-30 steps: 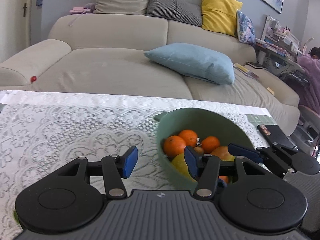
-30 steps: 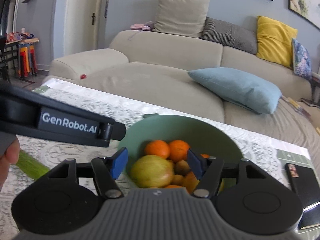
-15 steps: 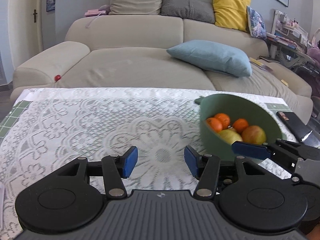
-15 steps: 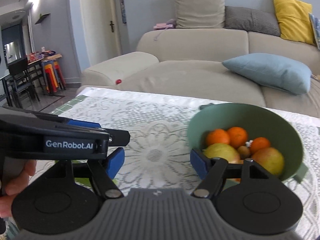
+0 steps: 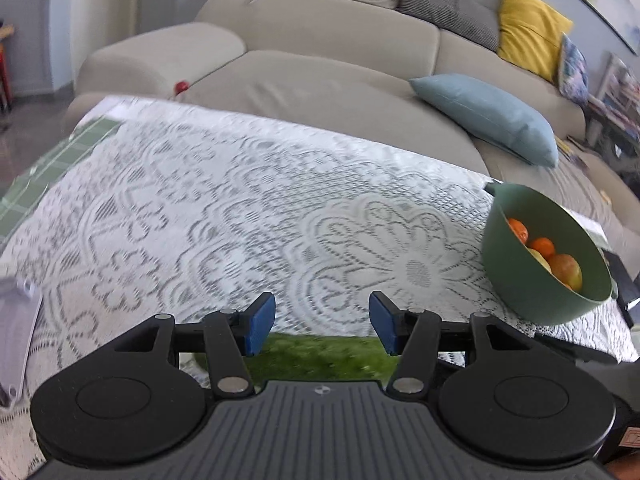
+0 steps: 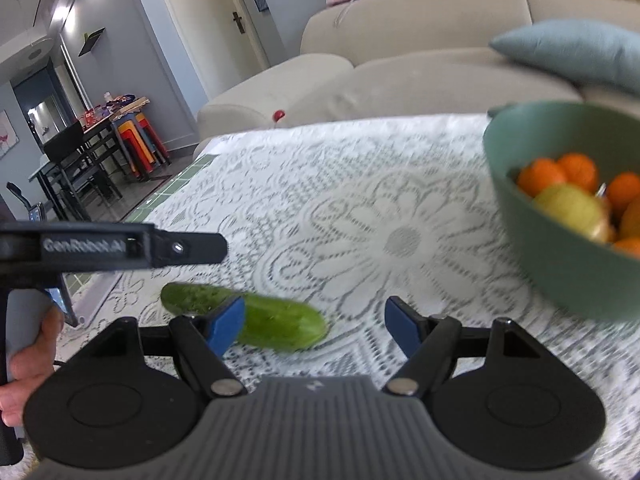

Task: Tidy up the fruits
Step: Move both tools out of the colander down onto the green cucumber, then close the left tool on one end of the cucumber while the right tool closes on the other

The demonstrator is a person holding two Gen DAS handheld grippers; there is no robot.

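Left wrist view: we look down past the left claw (image 5: 322,326) onto a white lace cloth (image 5: 240,216) covering the surface. A green bowl (image 5: 532,300) stands near the right edge, holding oranges (image 5: 543,246) and an apple (image 5: 566,268). Only here do we see the pale flat object (image 5: 16,328) at the left edge, too blurred to name.

Right wrist view: only here does the cucumber (image 6: 256,316) show whole, lying on its side on the lace cloth (image 6: 360,208). The green bowl (image 6: 560,264) fills the right side, well apart from the cucumber, with oranges (image 6: 560,172) and a yellowish apple (image 6: 572,210) inside. We also see the left claw's black arm from the side and a hand (image 6: 28,360) gripping its handle at the left edge.

Cucumber in the left view: just a blurred green strip (image 5: 320,354) below and between the blue pads.

Left claw: about half open, holding nothing; we cannot tell whether the pads touch the cucumber beneath them.

Right claw (image 6: 314,326): its jaws have just been opening and stand wide, with nothing gripped. The cucumber's rounded end lies in the gap near the left pad (image 6: 226,326), which overlaps the cucumber's middle; contact is unclear.

Background: a beige sofa (image 5: 320,40) with a blue cushion (image 5: 488,116) behind the surface; the right view alone shows a dining area (image 6: 92,148) at far left.
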